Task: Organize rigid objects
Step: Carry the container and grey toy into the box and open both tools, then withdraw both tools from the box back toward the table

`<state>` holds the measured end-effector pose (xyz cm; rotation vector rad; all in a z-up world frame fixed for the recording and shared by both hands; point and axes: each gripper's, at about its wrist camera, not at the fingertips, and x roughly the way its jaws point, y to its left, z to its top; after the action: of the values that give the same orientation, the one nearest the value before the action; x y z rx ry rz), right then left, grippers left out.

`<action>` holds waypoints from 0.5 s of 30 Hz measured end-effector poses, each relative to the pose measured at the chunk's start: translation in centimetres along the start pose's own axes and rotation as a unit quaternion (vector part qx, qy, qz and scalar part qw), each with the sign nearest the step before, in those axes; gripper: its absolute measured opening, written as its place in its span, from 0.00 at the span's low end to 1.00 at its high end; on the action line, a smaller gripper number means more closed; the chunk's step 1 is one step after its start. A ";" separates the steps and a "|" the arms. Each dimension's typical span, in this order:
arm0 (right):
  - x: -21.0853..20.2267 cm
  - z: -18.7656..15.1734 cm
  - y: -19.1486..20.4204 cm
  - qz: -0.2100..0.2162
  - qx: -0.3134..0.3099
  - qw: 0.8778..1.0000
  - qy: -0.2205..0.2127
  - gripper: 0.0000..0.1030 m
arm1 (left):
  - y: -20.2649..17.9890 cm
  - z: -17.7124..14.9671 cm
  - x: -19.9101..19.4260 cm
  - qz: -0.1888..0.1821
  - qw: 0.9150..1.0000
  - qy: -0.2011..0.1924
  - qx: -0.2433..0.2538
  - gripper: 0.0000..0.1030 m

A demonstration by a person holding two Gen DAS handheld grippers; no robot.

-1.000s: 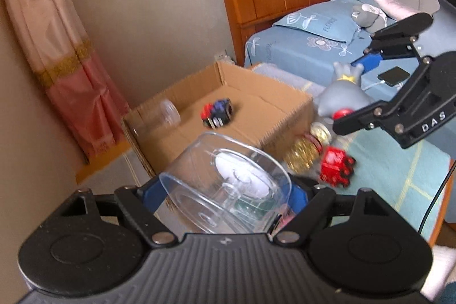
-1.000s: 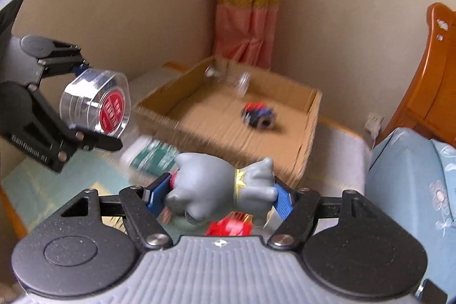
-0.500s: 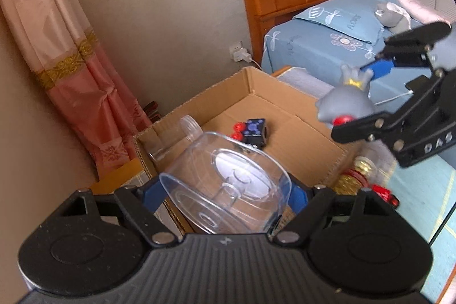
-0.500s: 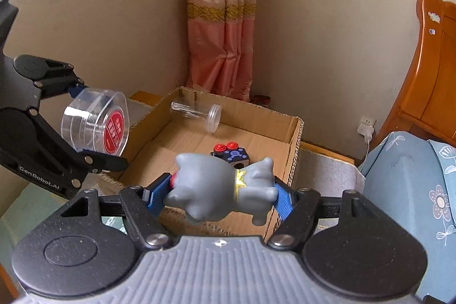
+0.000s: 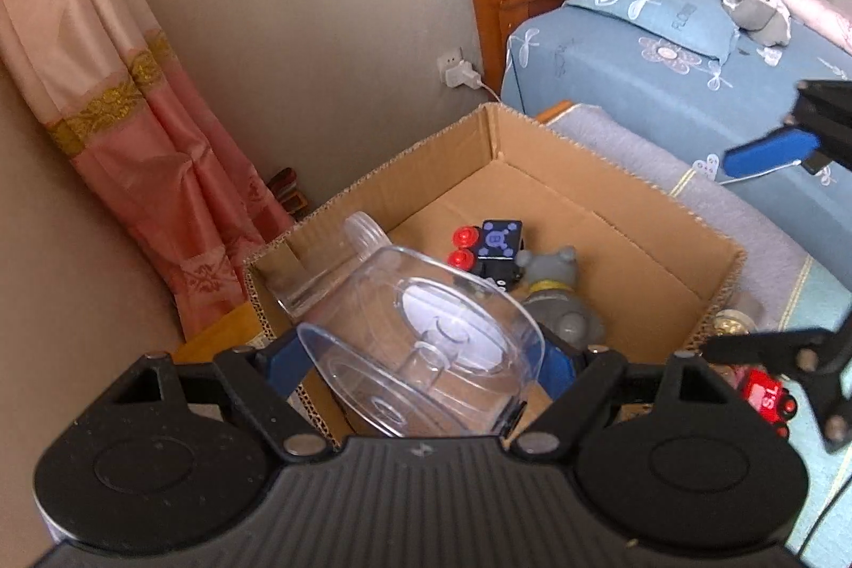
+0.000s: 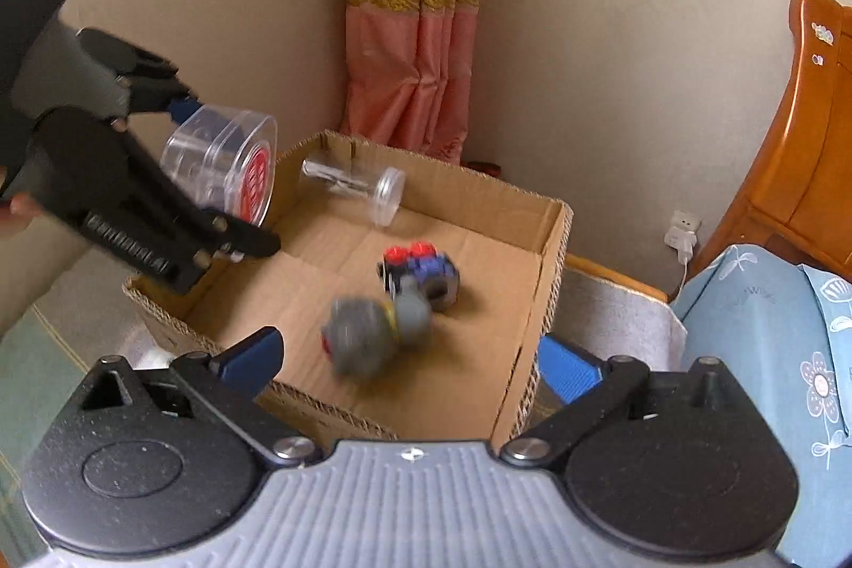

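Over the box [image 6: 551,248], the right tool [image 6: 410,357] hangs with its blue fingers spread wide and nothing between them. Inside the box, the grey toy [image 6: 373,328] lies blurred on the cardboard floor, touching the blue block toy [image 6: 426,272]; a clear jar [image 6: 354,187] lies on its side toward the far left corner. At the box's left edge, the left tool [image 5: 420,357] pinches a clear tub [image 5: 426,344] with a red label. Outside the box, a red toy [image 5: 767,400] lies on the worktop [image 5: 820,296], beside the bed [image 5: 665,73].
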<state>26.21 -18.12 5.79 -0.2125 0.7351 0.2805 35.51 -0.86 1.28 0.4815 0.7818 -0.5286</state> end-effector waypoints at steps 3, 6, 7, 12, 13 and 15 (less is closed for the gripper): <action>-0.1 -0.5 -0.2 -0.001 0.001 1.000 0.006 1.00 | 0.1 0.4 1.1 0.008 1.000 0.013 0.005 0.81; -0.3 -0.9 -0.4 -0.003 0.006 1.000 0.007 1.00 | 0.4 0.8 2.1 0.008 1.000 0.023 0.001 0.82; -0.4 -0.9 -0.5 -0.002 0.009 1.000 0.007 1.00 | 0.5 0.9 2.4 0.010 1.000 0.023 -0.003 0.84; -0.8 -1.1 -0.7 0.002 0.017 1.000 0.006 1.00 | 1.3 1.5 2.4 0.047 0.998 0.004 -0.039 0.92; -0.9 -1.2 -0.7 0.002 0.019 1.000 0.005 1.00 | 1.5 1.6 2.2 0.045 0.998 -0.001 -0.048 0.92; -1.0 -1.4 -0.7 0.001 0.020 1.000 0.006 1.00 | 1.8 1.6 1.6 0.042 0.997 -0.014 -0.062 0.92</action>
<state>24.83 -19.34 5.52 -0.1748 0.7524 0.2667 38.34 -0.83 1.41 0.3901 0.7602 -0.4058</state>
